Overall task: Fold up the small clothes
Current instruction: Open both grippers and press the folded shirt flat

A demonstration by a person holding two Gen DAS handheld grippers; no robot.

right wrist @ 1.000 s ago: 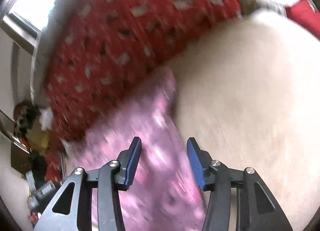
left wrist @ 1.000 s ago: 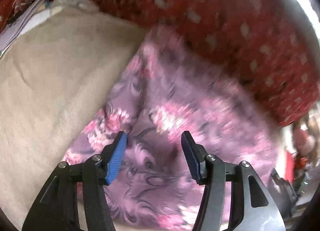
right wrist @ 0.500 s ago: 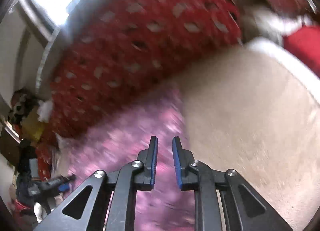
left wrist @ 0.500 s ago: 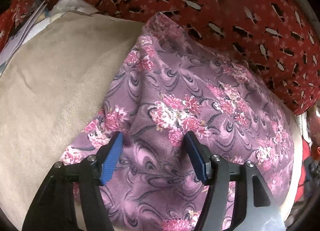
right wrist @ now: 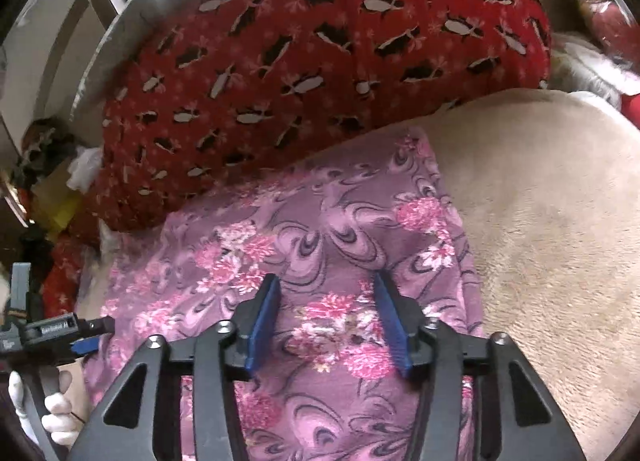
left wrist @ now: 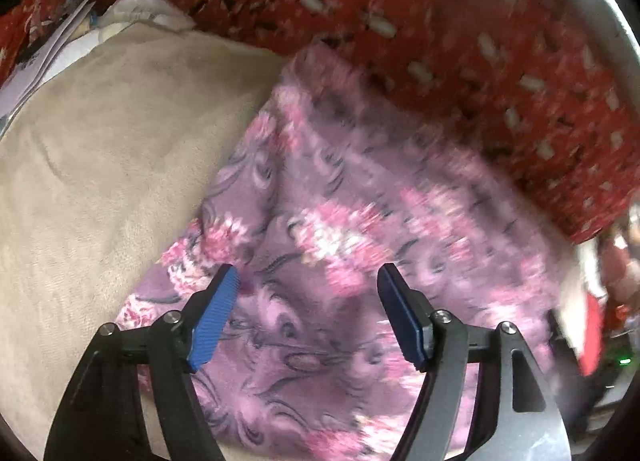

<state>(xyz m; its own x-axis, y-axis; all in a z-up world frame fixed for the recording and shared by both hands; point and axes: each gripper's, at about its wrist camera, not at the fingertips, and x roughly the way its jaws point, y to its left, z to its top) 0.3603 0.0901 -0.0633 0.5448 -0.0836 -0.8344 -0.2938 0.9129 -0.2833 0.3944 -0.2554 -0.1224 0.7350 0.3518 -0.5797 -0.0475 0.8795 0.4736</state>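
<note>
Two spread grippers above a purple floral cloth on a beige blanket

Both the left gripper [left wrist: 308, 289] and the right gripper [right wrist: 326, 297] have their blue-padded fingers wide apart with nothing between them, each poised over the purple floral cloth [right wrist: 320, 241]; whether the tips touch it I cannot tell. That cloth lies flat along the beige blanket [right wrist: 552, 221] at its edge nearest the red patterned fabric [right wrist: 320, 41], its far corner reaching that fabric. From the right wrist view the left gripper shows at the cloth's left side, held by a white-gloved hand [right wrist: 56, 413]
</note>
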